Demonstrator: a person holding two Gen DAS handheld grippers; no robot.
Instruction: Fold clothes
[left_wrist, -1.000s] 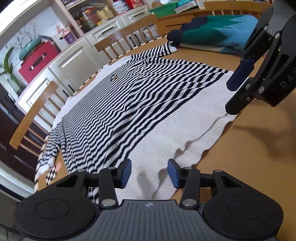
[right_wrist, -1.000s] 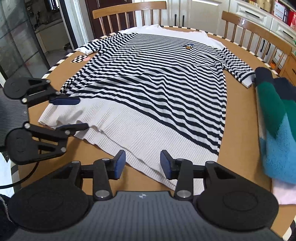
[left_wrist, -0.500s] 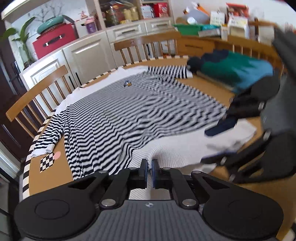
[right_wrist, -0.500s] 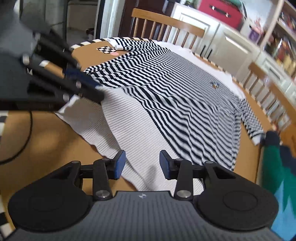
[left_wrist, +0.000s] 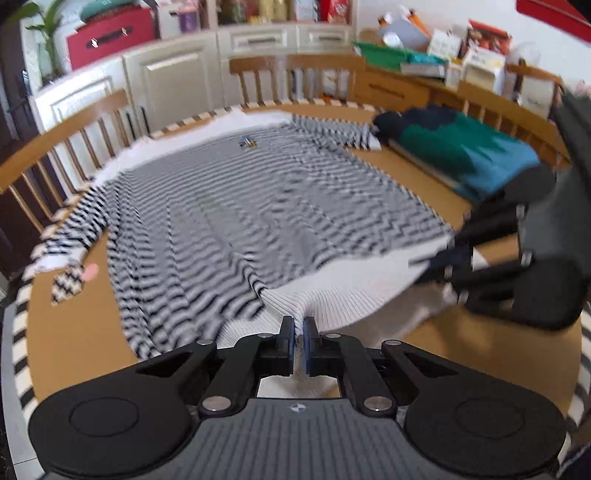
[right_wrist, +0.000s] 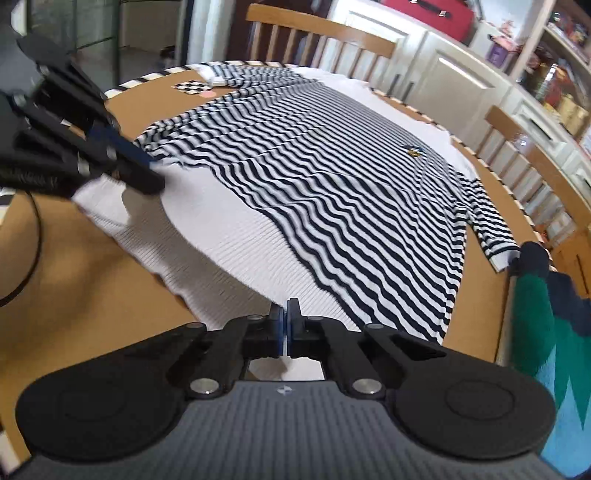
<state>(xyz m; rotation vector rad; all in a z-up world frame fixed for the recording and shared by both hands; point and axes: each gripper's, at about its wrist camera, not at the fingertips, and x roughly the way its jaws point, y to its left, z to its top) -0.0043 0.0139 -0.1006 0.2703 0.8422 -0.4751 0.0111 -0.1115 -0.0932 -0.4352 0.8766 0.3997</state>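
Note:
A black-and-white striped sweater (left_wrist: 236, 206) with a white ribbed hem lies spread flat on the round wooden table (left_wrist: 74, 332); it also shows in the right wrist view (right_wrist: 332, 177). My left gripper (left_wrist: 299, 325) is shut on the white hem at one corner and lifts it slightly. My right gripper (right_wrist: 284, 314) is shut on the hem at the other corner. Each gripper shows in the other's view, the right one (left_wrist: 436, 262) and the left one (right_wrist: 144, 166), both pinching the hem.
A folded green, teal and navy sweater (left_wrist: 454, 151) lies on the table beyond the striped one; it also shows at the right edge of the right wrist view (right_wrist: 546, 332). Wooden chairs (left_wrist: 295, 74) ring the table. White cabinets and cluttered shelves stand behind.
Both grippers were open over the hem a second ago. The left one shut on the hem first, then the right. The hem edge now rises off the table.

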